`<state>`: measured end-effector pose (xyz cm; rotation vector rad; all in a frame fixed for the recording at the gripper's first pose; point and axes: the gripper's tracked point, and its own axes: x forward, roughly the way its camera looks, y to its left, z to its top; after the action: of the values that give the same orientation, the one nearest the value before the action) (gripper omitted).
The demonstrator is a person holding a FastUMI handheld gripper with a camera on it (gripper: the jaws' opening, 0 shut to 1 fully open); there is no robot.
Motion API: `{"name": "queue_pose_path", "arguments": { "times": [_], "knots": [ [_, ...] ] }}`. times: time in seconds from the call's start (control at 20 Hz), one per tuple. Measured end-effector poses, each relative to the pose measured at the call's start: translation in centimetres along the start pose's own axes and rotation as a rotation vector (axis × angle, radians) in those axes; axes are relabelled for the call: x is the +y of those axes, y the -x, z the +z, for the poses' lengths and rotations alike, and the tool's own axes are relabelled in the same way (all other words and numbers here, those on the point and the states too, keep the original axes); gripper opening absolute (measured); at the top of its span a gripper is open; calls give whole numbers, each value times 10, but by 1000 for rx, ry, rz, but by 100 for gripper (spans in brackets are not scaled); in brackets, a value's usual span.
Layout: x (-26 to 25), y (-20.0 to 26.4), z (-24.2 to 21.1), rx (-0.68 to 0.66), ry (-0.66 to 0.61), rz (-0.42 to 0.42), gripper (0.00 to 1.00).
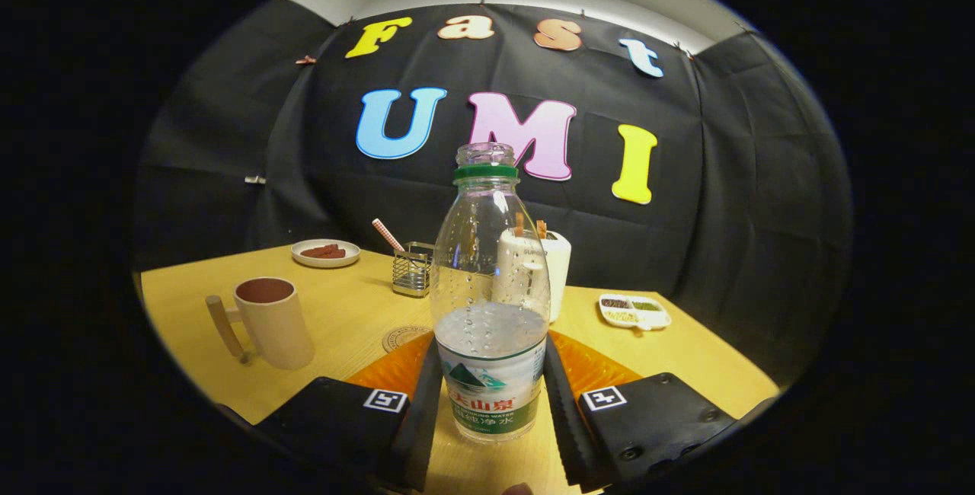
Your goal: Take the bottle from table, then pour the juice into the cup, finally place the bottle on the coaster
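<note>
Bottle in the fingers, pour not begun.

Your gripper (491,392) closes on the clear ribbed plastic bottle (490,304) at lower centre; both fingers seem to press its labelled base, uncapped, about a third full. Whether it is lifted, you can't tell. The matte handled cup (268,321) waits lower left; round coaster (402,338) just behind the bottle.

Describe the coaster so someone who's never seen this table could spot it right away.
Start at the clear bottle gripped between the gripper fingers on the wooden table. Just beyond the fingers, between the bottle and the handled cup, lies the coaster. It is flat, round and wood-toned with a printed ring, unlike the white dishes farther off.
</note>
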<state>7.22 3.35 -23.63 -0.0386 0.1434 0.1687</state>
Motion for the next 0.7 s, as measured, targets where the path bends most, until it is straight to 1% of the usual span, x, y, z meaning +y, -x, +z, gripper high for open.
{"name": "queue_pose_path", "arguments": {
  "times": [0.05, 0.25, 0.45, 0.7],
  "knots": [
    [-2, 1, 7, 4, 49, -8, 68],
    [3, -1, 37, 21, 203, 3, 68],
    [18, 0, 61, 36, 356, 14, 68],
    [46, 3, 64, 73, 568, 68, 68]
  ]
}}
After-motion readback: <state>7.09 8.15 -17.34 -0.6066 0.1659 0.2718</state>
